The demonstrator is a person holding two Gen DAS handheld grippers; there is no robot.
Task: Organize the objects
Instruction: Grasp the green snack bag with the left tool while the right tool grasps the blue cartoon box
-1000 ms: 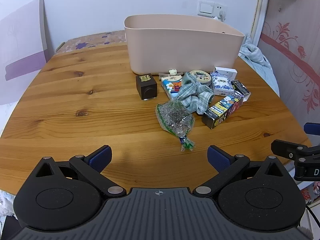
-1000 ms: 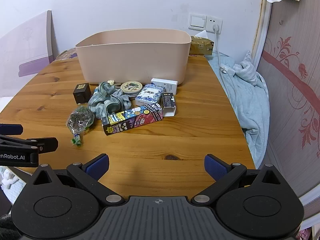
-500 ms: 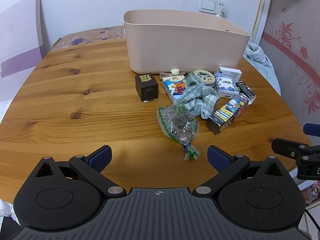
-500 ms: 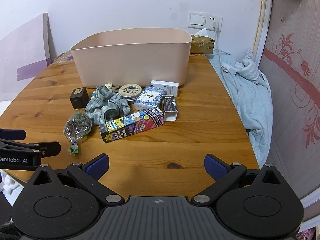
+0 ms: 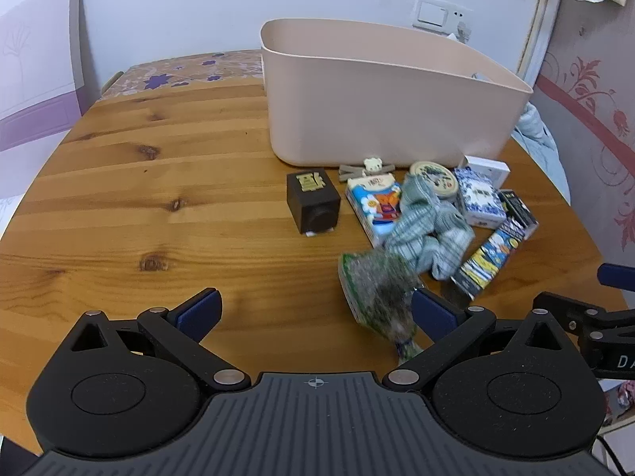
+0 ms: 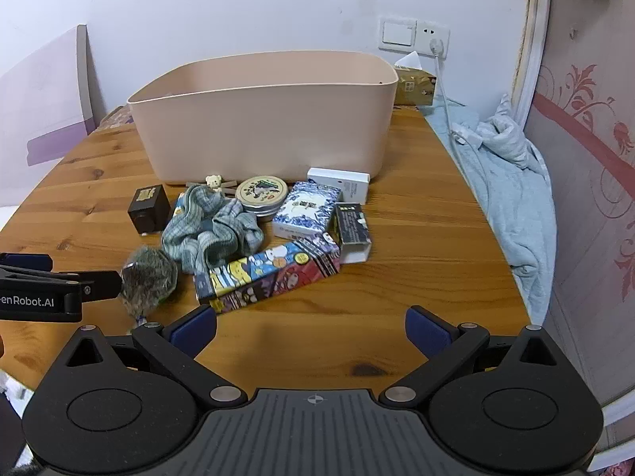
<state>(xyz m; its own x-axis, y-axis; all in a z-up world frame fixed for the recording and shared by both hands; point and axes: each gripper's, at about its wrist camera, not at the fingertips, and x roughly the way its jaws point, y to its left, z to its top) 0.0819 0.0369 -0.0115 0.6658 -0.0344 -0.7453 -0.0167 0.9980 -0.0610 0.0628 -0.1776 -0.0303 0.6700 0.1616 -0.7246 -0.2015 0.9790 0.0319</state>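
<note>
Clutter [image 6: 254,230] sits at the bin's [image 6: 270,131] six o'clock, handy for loading; left gripper [image 5: 315,307] and right gripper [image 6: 311,327] gape, holding nothing.

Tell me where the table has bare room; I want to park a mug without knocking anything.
Bare wood lies left of the dark cube and the pink bin, and along the near edge in front of the cartoon box. A narrower strip runs right of the black box, toward the blue blanket. Directly before the bin it is crowded.

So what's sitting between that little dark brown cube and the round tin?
In the left wrist view, a blue cartoon-printed packet lies between the dark brown cube and the round metal tin, partly under a crumpled green-checked cloth.
</note>
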